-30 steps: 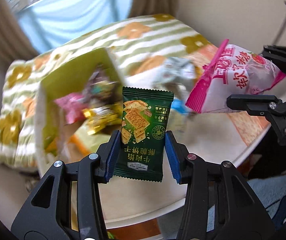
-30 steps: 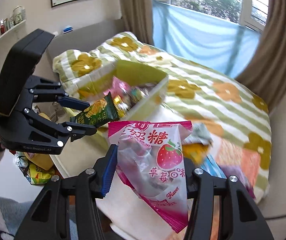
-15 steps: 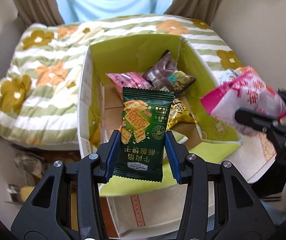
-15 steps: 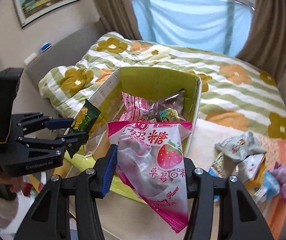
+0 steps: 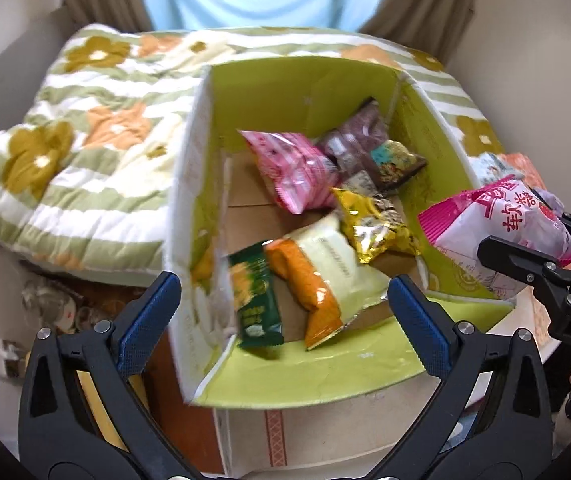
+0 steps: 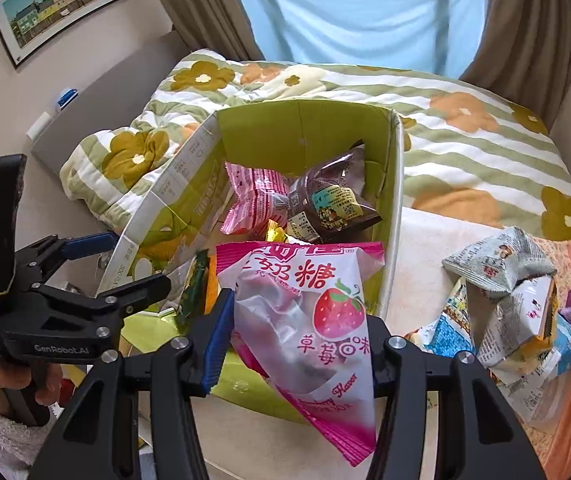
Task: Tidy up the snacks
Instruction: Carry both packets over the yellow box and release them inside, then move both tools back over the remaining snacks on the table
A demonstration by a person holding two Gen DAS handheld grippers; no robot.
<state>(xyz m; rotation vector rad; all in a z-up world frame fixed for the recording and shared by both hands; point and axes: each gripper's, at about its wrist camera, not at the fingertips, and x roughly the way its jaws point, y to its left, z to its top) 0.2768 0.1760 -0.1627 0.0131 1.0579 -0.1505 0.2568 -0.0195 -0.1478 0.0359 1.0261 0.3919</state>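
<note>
We are over a bed [image 5: 97,128] with a flowered quilt, and against it stands an open box [image 5: 309,92] with green inner walls, its near flap [image 5: 305,376] folded down toward us. The middle of the box floor is bare cardboard, and nothing stands over its open top; snack bags crowd the far right corner.

Our left claw [image 5: 283,312] has just been opening and now stands wide apart with nothing between its blue pads. The green cracker packet [image 5: 255,300] is just beyond them, inside the box near the left wall, blurred, beside an orange-and-white bag [image 5: 325,276].

Our right claw [image 6: 297,340] is clamped on the pink strawberry candy bag [image 6: 313,312], which it holds at the box's near right edge. That bag hides part of the box floor in the right wrist view.

To the right of the box, on a pale surface [image 6: 417,248], lies a heap of loose snacks [image 6: 513,308], cut off at the frame edge. A hand [image 6: 17,384] in a fuzzy white sleeve grips the left claw's handle.
</note>
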